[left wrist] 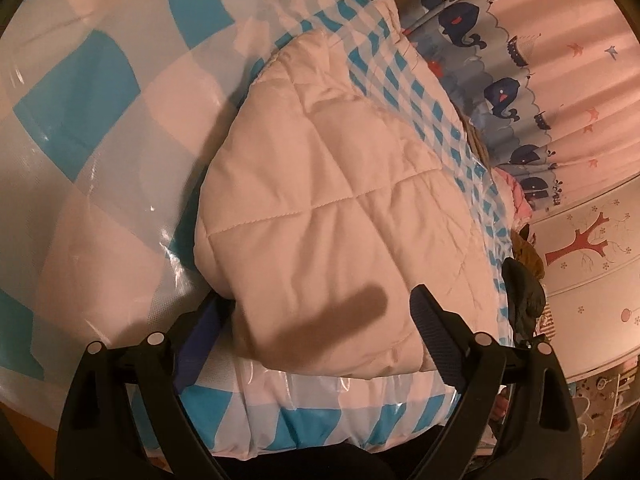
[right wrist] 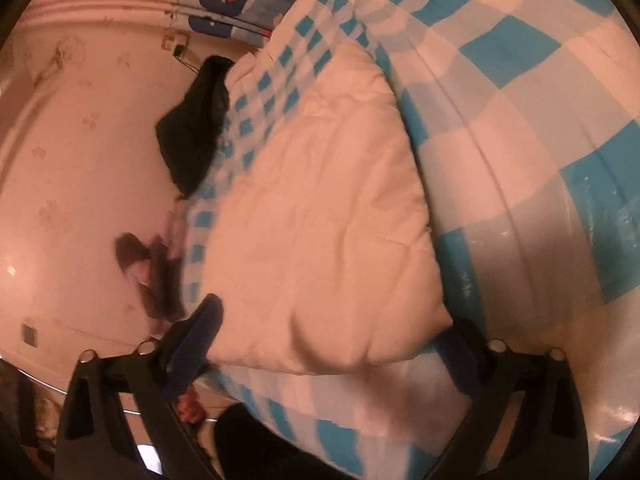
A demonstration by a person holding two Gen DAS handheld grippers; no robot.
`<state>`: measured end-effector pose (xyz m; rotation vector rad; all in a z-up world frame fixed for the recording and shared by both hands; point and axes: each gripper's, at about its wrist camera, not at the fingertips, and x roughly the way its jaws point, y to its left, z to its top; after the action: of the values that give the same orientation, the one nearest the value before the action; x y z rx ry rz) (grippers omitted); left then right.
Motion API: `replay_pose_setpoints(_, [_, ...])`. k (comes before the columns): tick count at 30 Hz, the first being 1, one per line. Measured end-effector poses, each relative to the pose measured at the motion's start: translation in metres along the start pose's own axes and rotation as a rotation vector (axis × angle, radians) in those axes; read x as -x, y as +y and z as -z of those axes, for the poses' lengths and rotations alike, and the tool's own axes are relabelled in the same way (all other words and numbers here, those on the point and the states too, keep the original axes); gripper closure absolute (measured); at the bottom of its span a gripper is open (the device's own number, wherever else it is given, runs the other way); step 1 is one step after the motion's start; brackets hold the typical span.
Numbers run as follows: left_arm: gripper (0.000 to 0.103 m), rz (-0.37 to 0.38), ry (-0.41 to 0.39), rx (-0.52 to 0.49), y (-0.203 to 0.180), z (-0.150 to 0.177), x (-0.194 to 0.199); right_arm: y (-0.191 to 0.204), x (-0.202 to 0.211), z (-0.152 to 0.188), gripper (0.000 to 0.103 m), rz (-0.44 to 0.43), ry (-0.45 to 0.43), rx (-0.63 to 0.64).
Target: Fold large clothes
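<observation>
A blue-and-white checked plastic sheet (left wrist: 92,92) covers the carrying surface, shiny and wrinkled; what lies beneath it cannot be told. Directly on it lies a folded, quilted cream jacket (left wrist: 320,208), near one edge. A black garment (right wrist: 194,128) hangs over that edge.

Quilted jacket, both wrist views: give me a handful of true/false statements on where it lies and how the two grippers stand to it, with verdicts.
1. The quilted jacket is pale, whitish-pink. True.
2. It lies on a plain red cloth. False: it lies on a blue-and-white checked cloth.
3. The left gripper has its fingers spread, one on each side of the jacket's near edge. True.
4. The right gripper is far from the jacket, over the floor. False: its fingers straddle the jacket's near corner.
5. A dark garment sits at the edge of the checked cloth in the right wrist view. True.
6. The curtain shows sunflowers. False: it shows dark blue whales.
</observation>
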<state>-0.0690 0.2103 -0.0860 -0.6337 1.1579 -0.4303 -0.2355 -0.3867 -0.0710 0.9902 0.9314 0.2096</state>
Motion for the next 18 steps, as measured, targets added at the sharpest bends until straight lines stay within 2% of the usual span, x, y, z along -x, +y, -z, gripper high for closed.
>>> replay_pose_setpoints(1, [0.016, -0.004, 0.004, 0.005, 0.002, 0.0, -0.002, -0.005, -0.001, -0.001, 0.055, 0.035, -0.002, -0.011])
replay_pose_setpoints(2, [0.016, -0.004, 0.005, 0.008, 0.004, 0.0, -0.003, -0.011, 0.0, -0.001, 0.064, 0.051, -0.01, -0.032])
replay_pose_setpoints(3, [0.016, -0.003, 0.005, 0.011, 0.005, 0.001, -0.003, -0.019, 0.002, -0.001, 0.071, -0.005, -0.021, -0.062])
replay_pose_setpoints(9, [0.016, 0.002, 0.015, -0.028, 0.0, 0.003, -0.007, 0.001, 0.018, 0.005, 0.079, -0.055, -0.104, 0.033])
replay_pose_setpoints(13, [0.016, -0.064, 0.005, -0.096, -0.028, 0.007, -0.01, 0.017, 0.046, 0.008, 0.081, -0.12, -0.151, 0.081])
replay_pose_setpoints(18, [0.016, -0.087, -0.003, -0.173, -0.051, 0.015, -0.007, -0.005, 0.09, 0.028, 0.084, -0.125, -0.192, 0.063])
